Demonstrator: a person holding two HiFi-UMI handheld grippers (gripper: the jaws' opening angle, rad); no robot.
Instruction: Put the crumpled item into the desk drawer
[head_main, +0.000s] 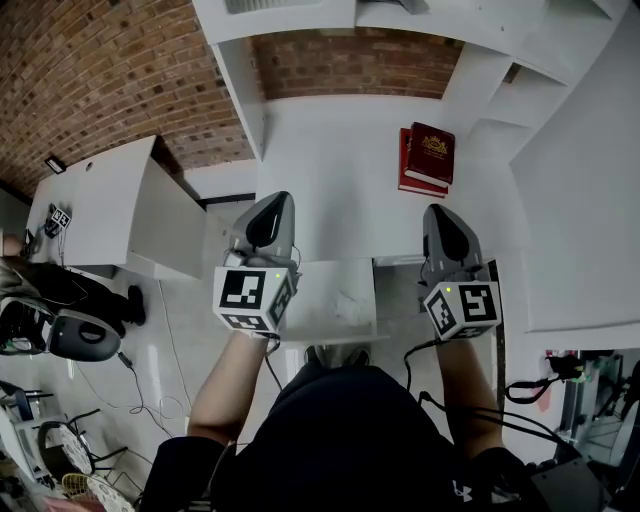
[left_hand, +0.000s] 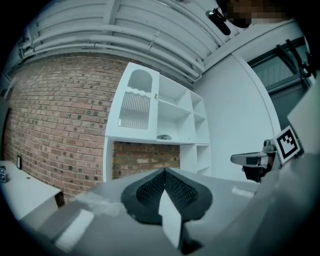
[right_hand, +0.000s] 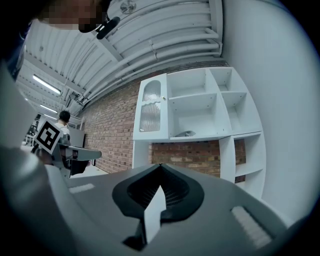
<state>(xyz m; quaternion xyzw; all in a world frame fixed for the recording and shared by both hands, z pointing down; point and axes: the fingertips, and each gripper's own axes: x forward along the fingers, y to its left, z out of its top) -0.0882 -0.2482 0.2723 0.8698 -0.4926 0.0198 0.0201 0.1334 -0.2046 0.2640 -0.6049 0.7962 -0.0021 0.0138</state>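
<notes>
A white shelf unit stands against a brick wall. A ribbed glass door fills the unit's upper left compartment. On the shelf just right of that door lies a small grey object, too small to identify. Two stacked red books lie in front of the unit. To the unit's left stands a white side table, and farther left a black office chair.

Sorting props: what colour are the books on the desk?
The books are dark red; clearest in the head view.
</notes>
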